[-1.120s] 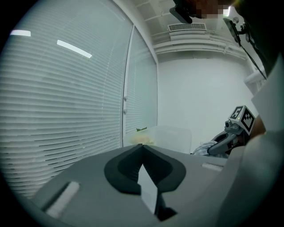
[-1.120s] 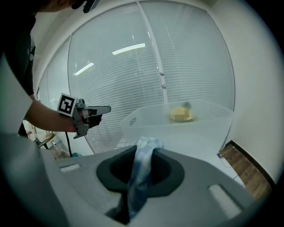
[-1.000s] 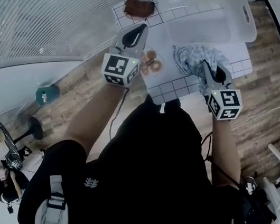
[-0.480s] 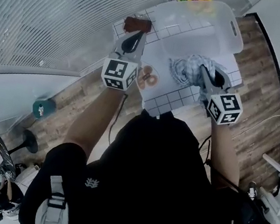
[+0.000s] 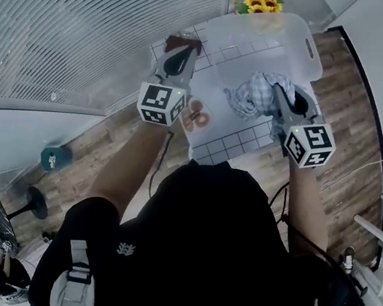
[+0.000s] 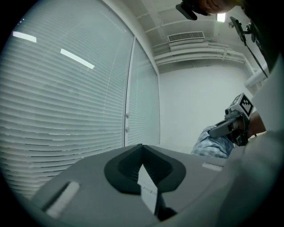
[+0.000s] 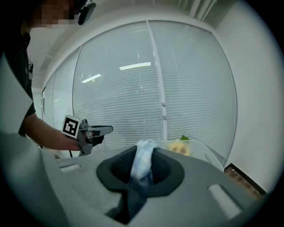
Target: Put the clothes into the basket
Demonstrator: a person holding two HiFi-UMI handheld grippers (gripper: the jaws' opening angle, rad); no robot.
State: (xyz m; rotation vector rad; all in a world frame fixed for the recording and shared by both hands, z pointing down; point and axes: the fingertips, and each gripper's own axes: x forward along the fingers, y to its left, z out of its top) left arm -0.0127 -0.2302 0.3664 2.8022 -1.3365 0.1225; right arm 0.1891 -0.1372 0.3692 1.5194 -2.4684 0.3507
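Two grippers were up over the tiled table (image 5: 216, 146). The right gripper (image 5: 280, 98) was clamped on a bunched plaid cloth (image 5: 253, 97), which looked lifted off the table, with the clear basket (image 5: 300, 36) at its twelve o'clock. The left gripper (image 5: 183, 53), at the cloth's nine o'clock, was closed and empty. Best done by carrying the bundle over the near rim, trailing folds clear, before releasing.
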